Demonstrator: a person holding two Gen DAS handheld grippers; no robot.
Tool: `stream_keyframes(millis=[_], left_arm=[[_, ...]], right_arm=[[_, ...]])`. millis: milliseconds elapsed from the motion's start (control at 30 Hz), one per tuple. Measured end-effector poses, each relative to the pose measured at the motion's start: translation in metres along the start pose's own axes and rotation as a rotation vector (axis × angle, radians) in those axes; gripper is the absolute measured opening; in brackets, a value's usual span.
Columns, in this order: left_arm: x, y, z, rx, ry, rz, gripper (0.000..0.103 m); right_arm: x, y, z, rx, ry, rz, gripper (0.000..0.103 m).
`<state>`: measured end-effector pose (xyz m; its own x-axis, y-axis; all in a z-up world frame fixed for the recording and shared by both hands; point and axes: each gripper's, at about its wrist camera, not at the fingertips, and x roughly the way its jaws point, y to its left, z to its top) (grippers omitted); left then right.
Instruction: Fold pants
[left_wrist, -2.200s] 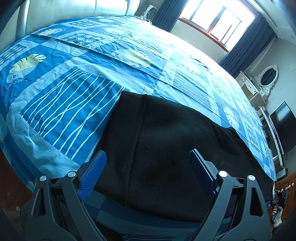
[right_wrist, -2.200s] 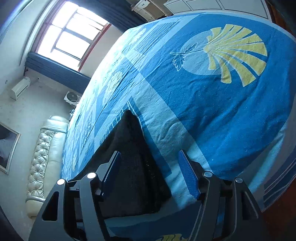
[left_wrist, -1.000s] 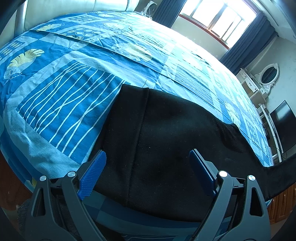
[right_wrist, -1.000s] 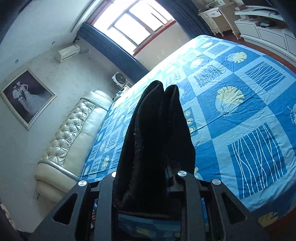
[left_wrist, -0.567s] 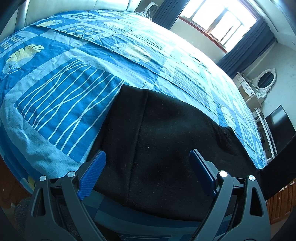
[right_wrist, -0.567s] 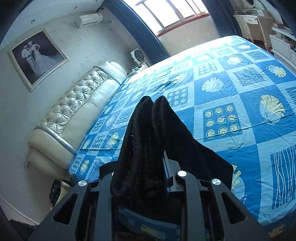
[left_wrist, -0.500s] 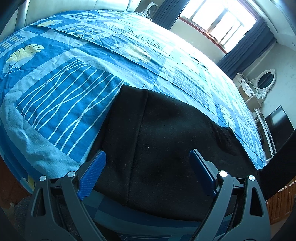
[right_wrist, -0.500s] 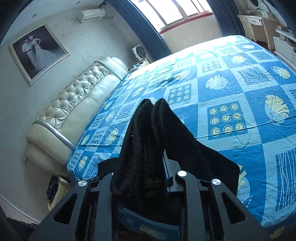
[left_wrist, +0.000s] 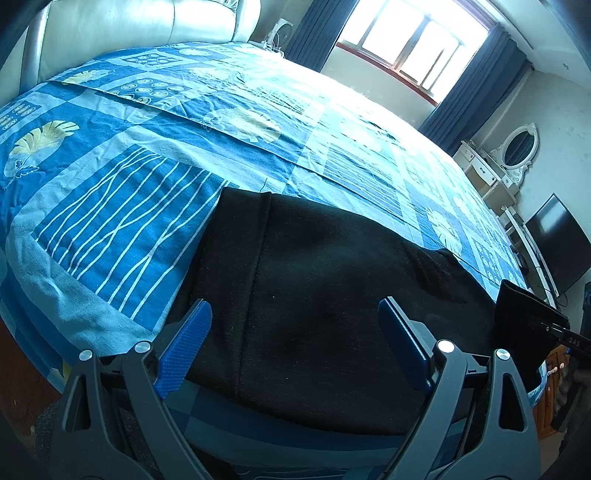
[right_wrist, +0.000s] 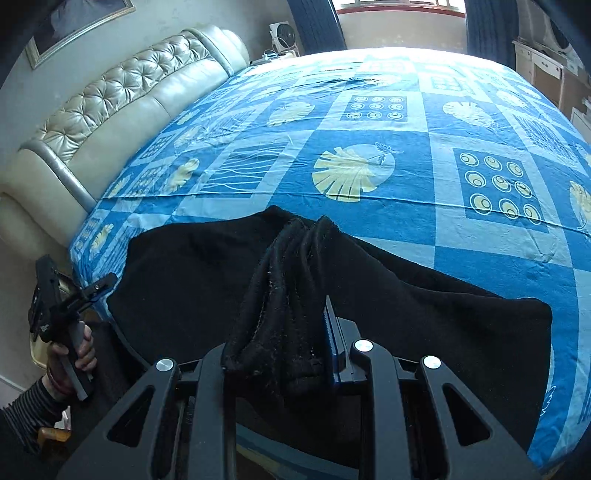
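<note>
The black pants (left_wrist: 332, 288) lie flat along the near edge of the bed (left_wrist: 258, 122), on its blue patterned sheet, with the wide band of the waist toward the near corner by the headboard (right_wrist: 122, 96). The big change is on the right side: two seconds back the right gripper (right_wrist: 280, 332) stood open over the leg end on the sheet, a second ago it had that end clamped and lifted high above the bed, and now it has swung across and come down, so the bunched hem hangs over the middle of the pants rather than past their far end. Its jaws are nearly closed on that thick roll of black cloth, and the grip has not altered over the last second. The left gripper (left_wrist: 291, 332) has scarcely moved in all this; its blue fingers stand wide apart over the waist end, holding nothing, and whether their tips touch the cloth cannot be told. As a judgement, the legs are being carried over toward the waist for the first fold; the fold is partway, with the hem not yet laid down or released, and the doubled layer at the right looks loose rather than squared.
</note>
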<state>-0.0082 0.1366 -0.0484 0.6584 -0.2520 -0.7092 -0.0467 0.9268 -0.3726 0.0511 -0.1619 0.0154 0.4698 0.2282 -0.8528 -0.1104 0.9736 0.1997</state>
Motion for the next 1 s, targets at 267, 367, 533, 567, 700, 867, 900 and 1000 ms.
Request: stream_keyframes(millis=[267,367,533,567,700,867,900,1000], left_arm=[[0.004,0.000,-0.001,0.000,0.017,-0.003,0.091],[0.006,0.003,-0.001,-0.019,0.025,-0.008,0.091],[0.007,0.004,-0.001,-0.021,0.029,-0.007,0.091],[0.007,0.004,-0.001,-0.018,0.029,-0.006,0.091],[0.007,0.002,-0.003,-0.010,0.031,-0.004,0.091],[0.008,0.002,-0.003,-0.010,0.032,-0.003,0.091],[0.008,0.002,-0.003,-0.009,0.034,-0.002,0.091],[0.008,0.002,-0.003,-0.008,0.034,-0.002,0.091]], right_arm=[[0.032,0.028,-0.023,-0.195,0.062,-0.160,0.025],[0.041,0.025,-0.029,-0.152,0.093,-0.122,0.029],[0.041,0.027,-0.034,-0.066,0.086,-0.034,0.050],[0.039,0.029,-0.034,-0.058,0.086,-0.013,0.053],[0.041,0.047,-0.041,-0.081,0.114,0.054,0.059],[0.044,0.060,-0.051,-0.109,0.116,0.062,0.068],[0.043,0.058,-0.050,-0.095,0.115,0.074,0.068],[0.029,0.048,-0.046,-0.030,0.092,0.186,0.068]])
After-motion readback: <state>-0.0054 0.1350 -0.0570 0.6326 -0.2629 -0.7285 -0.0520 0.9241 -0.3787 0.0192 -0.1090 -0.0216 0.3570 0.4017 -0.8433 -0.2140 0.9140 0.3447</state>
